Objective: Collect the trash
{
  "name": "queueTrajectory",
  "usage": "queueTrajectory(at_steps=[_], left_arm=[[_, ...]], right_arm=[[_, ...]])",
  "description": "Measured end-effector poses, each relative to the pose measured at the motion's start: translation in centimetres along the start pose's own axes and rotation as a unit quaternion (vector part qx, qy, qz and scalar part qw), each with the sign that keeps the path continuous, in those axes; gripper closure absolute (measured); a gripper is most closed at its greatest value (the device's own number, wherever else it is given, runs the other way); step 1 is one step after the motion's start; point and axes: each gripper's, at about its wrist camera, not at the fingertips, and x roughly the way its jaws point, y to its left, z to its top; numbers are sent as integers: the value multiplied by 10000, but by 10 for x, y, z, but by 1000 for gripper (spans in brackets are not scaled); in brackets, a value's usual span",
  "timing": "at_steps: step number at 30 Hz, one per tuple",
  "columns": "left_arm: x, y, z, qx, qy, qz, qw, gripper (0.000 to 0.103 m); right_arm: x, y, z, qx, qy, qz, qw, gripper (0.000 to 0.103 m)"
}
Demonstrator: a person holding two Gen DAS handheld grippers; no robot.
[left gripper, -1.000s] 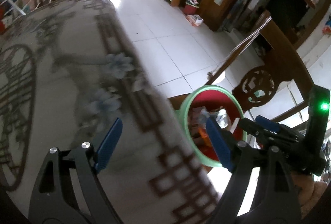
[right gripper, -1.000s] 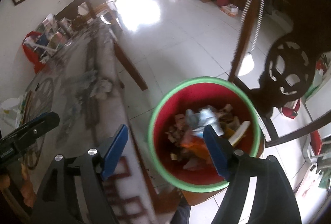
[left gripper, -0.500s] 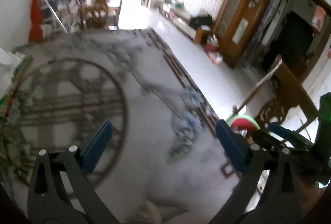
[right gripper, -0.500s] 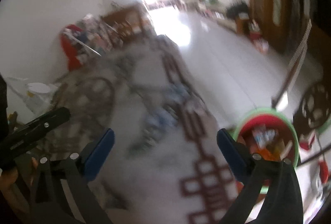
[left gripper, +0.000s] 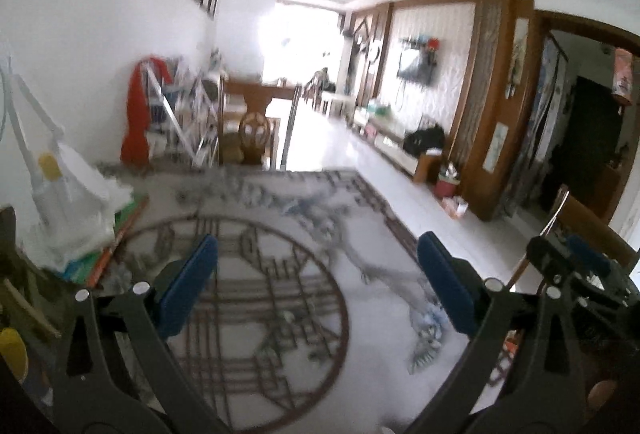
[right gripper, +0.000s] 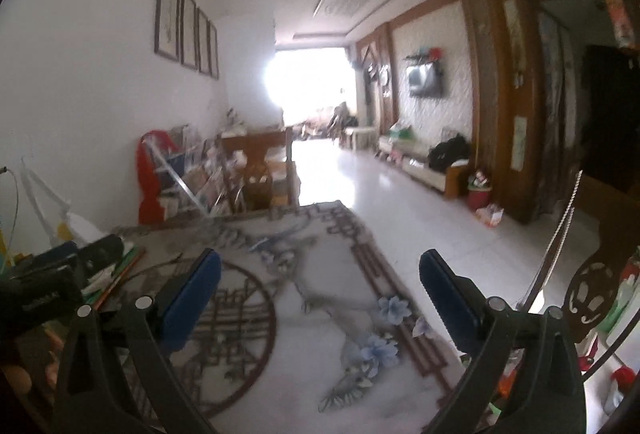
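Note:
My left gripper [left gripper: 318, 286] is open and empty, held level above the patterned table [left gripper: 280, 354]. My right gripper [right gripper: 320, 294] is open and empty too, over the same table [right gripper: 320, 354] nearer its right edge. The right gripper's body shows at the right of the left wrist view [left gripper: 580, 274]; the left gripper's body shows at the left of the right wrist view [right gripper: 52, 286]. The red bin with the green rim is out of view, apart from a sliver of colour low behind my right finger [right gripper: 506, 382]. No loose trash shows on the table.
A white plastic bag over stacked items [left gripper: 68, 205] sits at the table's left. A wooden chair [right gripper: 264, 169] stands at the far end, another carved chair [right gripper: 592, 294] at the right. A small red bin [right gripper: 480, 193] stands by the far wall. White tiled floor [right gripper: 400, 213] lies right of the table.
Both grippers have swung up and away from the green-rimmed red bin beside the table, and now look level along the table into the room. Both stayed open and empty.

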Motion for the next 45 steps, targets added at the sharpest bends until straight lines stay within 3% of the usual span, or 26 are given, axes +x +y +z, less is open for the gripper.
queueTrajectory(at_steps=[4,9,18,23,28,45], left_arm=[[-8,1,5,1,-200,-210,9996,5],[-2,1,5,57,-52,-211,9997,5],[5,1,2,72,16,439,9990,5],[4,4,2,-135,38,-56,9999,5],[9,1,5,-168,217,12,9996,5],[18,-5,1,-74,408,261,9988,5]], right_arm=[[-3,4,-4,-28,-196,-307,9993,8],[0,7,-9,-87,-116,-408,9991,8],[-2,-5,-16,276,80,-560,9980,7],[-2,-6,-19,228,148,-540,9982,7],[3,-2,-24,163,422,-412,9981,7],[7,-9,-29,149,589,-393,9974,7]])
